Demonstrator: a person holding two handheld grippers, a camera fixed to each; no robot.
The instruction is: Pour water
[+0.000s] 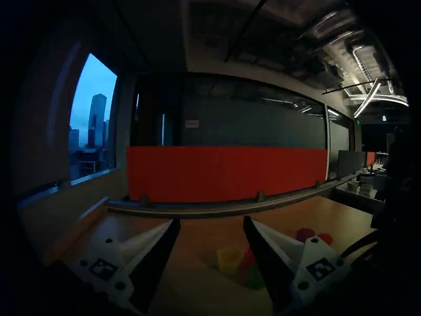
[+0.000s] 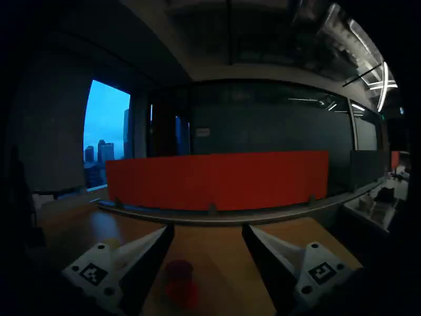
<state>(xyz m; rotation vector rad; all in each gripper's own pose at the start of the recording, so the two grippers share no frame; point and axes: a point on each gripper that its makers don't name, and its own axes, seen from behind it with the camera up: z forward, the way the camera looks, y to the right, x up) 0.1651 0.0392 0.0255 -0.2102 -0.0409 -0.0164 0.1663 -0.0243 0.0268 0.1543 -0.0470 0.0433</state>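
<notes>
In the left gripper view my left gripper (image 1: 211,221) is open above a wooden table (image 1: 200,284). A yellow cup (image 1: 229,259) stands between and below its fingers, untouched. Close by it sit a red cup (image 1: 248,257) and a green cup (image 1: 256,276), with a purple cup (image 1: 304,234) and another red cup (image 1: 325,238) farther right. In the right gripper view my right gripper (image 2: 208,227) is open over the table (image 2: 221,263). A dark red cup (image 2: 179,271) stands on a red base (image 2: 184,292) below its left finger. A yellowish cup (image 2: 111,243) peeks behind that finger.
A red divider panel (image 1: 226,173) runs along the table's far edge in the dim room. A window (image 1: 90,124) with city towers lies to the left. Another desk with items (image 2: 379,203) stands at the right.
</notes>
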